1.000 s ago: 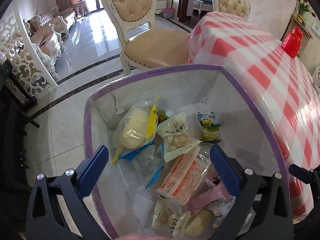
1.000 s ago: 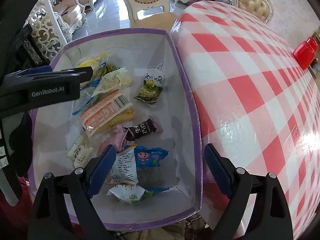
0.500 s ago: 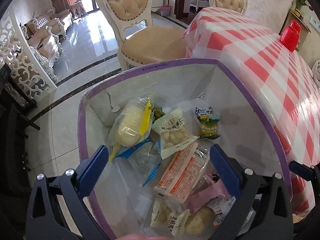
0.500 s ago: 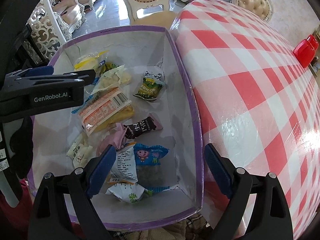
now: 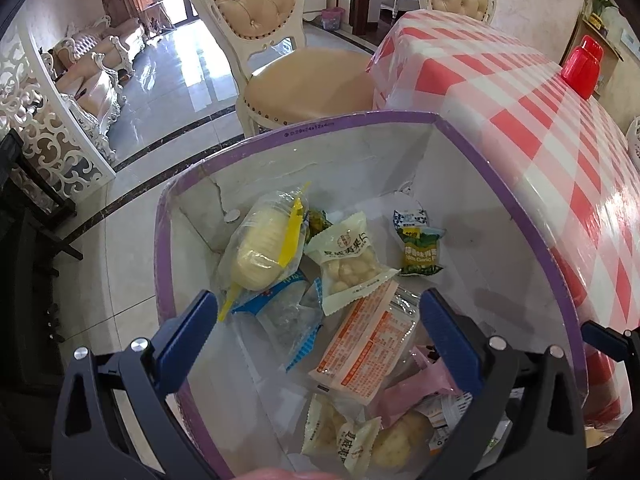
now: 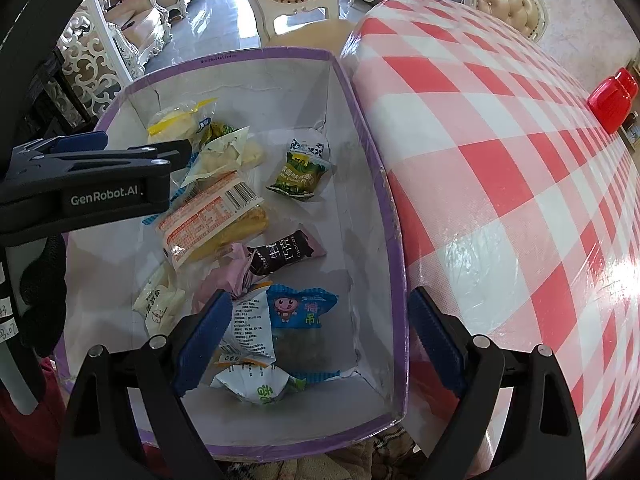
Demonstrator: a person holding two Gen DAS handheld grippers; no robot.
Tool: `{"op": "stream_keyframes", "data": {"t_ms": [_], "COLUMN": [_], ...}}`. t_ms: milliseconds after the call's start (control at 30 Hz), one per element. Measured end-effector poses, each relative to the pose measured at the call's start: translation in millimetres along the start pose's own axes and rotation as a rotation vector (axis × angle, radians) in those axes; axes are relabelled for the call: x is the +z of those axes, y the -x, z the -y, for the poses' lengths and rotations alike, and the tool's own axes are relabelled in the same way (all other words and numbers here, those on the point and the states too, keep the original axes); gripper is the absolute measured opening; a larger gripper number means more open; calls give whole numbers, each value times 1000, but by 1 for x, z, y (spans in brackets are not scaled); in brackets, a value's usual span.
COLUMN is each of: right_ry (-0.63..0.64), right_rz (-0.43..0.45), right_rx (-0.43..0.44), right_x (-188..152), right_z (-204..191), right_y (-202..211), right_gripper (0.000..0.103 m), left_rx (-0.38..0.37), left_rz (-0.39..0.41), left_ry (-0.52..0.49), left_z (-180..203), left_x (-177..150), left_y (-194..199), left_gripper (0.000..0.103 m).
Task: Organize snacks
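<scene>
Box (image 6: 372,184): white cardboard, purple rim, rectangular, walls creased; it fills the centre of both frames, sitting just beside the table (image 6: 500,168) edge. The table has a glossy red-and-white checked plastic cover.

Snacks are loose on the box floor, all crinkly film packets:
- clear wrapper with pale yellow cake and yellow strip (image 5: 264,248), upper left of the pile
- white pouch of round nuts (image 5: 348,260), touching it
- small green packet (image 5: 420,250) lying apart, toward the right wall
- flat orange-and-white packet with barcode (image 6: 212,216), mid-pile
- dark chocolate bar wrapper (image 6: 284,254) on a pink wrapper
- blue packet with cartoon face (image 6: 300,308), lower centre of the right view

Left gripper (image 5: 320,320): blue-padded fingers wide apart over the box, holding nothing. Right gripper (image 6: 320,336): also spread wide, empty, one finger over the box, the other past its right wall.

Background (upper frame): cream tufted chair (image 5: 280,40), red lid (image 5: 582,66) on the table.
</scene>
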State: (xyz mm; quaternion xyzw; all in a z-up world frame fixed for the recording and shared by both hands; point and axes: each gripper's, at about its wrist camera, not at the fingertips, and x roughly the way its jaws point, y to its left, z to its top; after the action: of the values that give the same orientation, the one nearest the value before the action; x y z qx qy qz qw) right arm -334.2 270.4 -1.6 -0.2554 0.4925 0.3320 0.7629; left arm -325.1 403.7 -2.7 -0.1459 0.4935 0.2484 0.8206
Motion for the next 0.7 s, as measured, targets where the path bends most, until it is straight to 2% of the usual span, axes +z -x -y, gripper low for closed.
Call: {"op": "stream_keyframes", "data": {"t_ms": [700], "right_ry": [2], "right_rz": [-12], "right_rx": [3], "right_x": [-5], "right_z": [-1], "right_y": [-4], "right_gripper": [87], "left_rx": [4], "left_rz": [-14], "left_ry": [-19], "left_z": [7], "left_x": [-3], "left_y": [-3], "left_gripper": [101]}}
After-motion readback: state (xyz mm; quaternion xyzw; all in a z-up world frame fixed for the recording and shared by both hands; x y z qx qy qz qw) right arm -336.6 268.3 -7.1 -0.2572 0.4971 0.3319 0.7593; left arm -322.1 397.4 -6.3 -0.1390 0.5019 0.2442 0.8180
